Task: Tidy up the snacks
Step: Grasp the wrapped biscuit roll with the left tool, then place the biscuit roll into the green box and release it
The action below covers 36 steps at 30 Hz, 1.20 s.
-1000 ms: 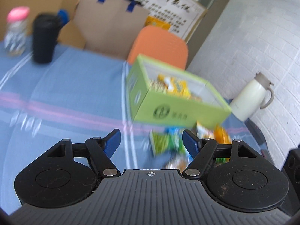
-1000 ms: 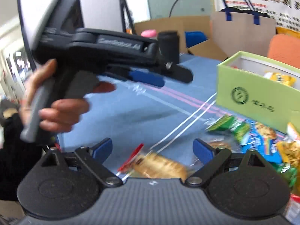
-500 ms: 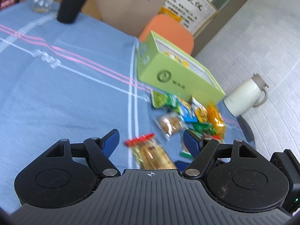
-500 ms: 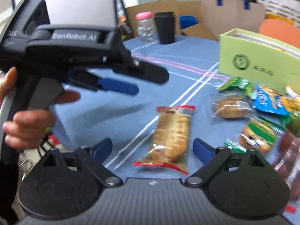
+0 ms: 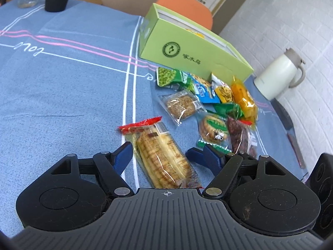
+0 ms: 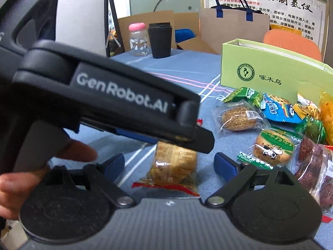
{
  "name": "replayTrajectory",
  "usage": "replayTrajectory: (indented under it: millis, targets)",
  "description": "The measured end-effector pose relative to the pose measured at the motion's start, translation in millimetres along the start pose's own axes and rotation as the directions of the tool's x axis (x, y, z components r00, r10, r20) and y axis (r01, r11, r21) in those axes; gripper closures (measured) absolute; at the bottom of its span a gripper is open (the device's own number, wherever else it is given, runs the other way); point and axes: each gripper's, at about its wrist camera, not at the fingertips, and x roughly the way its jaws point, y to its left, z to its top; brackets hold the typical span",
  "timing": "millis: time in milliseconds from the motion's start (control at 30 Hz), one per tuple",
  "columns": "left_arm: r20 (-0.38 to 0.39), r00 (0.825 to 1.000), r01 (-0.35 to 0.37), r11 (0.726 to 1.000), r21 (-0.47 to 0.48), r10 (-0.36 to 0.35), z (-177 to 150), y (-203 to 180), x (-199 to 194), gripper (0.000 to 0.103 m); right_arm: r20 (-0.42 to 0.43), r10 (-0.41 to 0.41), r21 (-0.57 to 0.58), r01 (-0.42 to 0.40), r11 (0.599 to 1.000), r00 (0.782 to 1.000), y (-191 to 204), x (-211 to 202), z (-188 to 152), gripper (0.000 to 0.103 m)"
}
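Long biscuit pack (image 5: 161,156), clear wrap w/ red crimped ends, lies flat on the blue tablecloth (image 5: 62,104), across the white stripes. It sits between your left gripper's (image 5: 164,156) blue fingers (image 5: 122,156); jaws spread wide, left pad just beside the wrapper, right pad apart from it, no squeeze visible. Pack not lifted.

Right wrist view: same pack (image 6: 174,166) also lies between your right gripper's (image 6: 168,164) fingers, jaws wide apart, nothing clamped. Your left gripper body (image 6: 116,98) crosses this view above the pack, w/ your hand (image 6: 41,166) on its handle.

Rest of the snacks, pile to the right of the pack: round sesame cake (image 5: 181,106), green pea bag (image 5: 170,78), blue packet (image 5: 203,89), cow-print cookie (image 5: 214,129), dark red snack (image 5: 239,135), orange bag (image 5: 243,98). Green box (image 5: 193,50) stands behind the pile, open top, yellow packets inside.

Far side of table: black cup (image 6: 160,39), pink-lid jar (image 6: 138,39). White jug (image 5: 278,73) near the brick wall.
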Motion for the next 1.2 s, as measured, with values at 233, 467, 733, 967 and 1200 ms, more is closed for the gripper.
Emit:
replayTrajectory:
  millis: [233, 467, 733, 967, 1200]
  targets:
    - [0.001, 1.0, -0.002, 1.0, 0.01, 0.002, -1, -2, 2, 0.047, 0.02, -0.036, -0.034, 0.036, 0.999, 0.999, 6, -1, -6, 0.017]
    - [0.014, 1.0, -0.014, 1.0, 0.017, 0.013, -6, -18, 4, 0.082, 0.051, 0.005, 0.022, -0.007, 1.0, 0.999, -4, -16, 1, 0.026]
    - [0.077, 0.992, 0.088, 0.989, 0.119, -0.098, 56, -89, 14, 0.081, 0.195, -0.118, 0.024, 0.115, 0.993, 0.974, -60, -55, 52, 0.021]
    - [0.076, 0.981, 0.168, 0.976, 0.141, -0.18, 151, -149, 76, 0.081, 0.222, -0.186, 0.014, 0.187, 0.982, 0.957, -155, -38, 125, 0.021]
    - [0.022, 0.986, 0.162, 0.978, 0.13, -0.166, 231, -184, 167, 0.081, 0.148, -0.193, 0.024, 0.192, 0.981, 0.97, -253, 15, 170, 0.022]
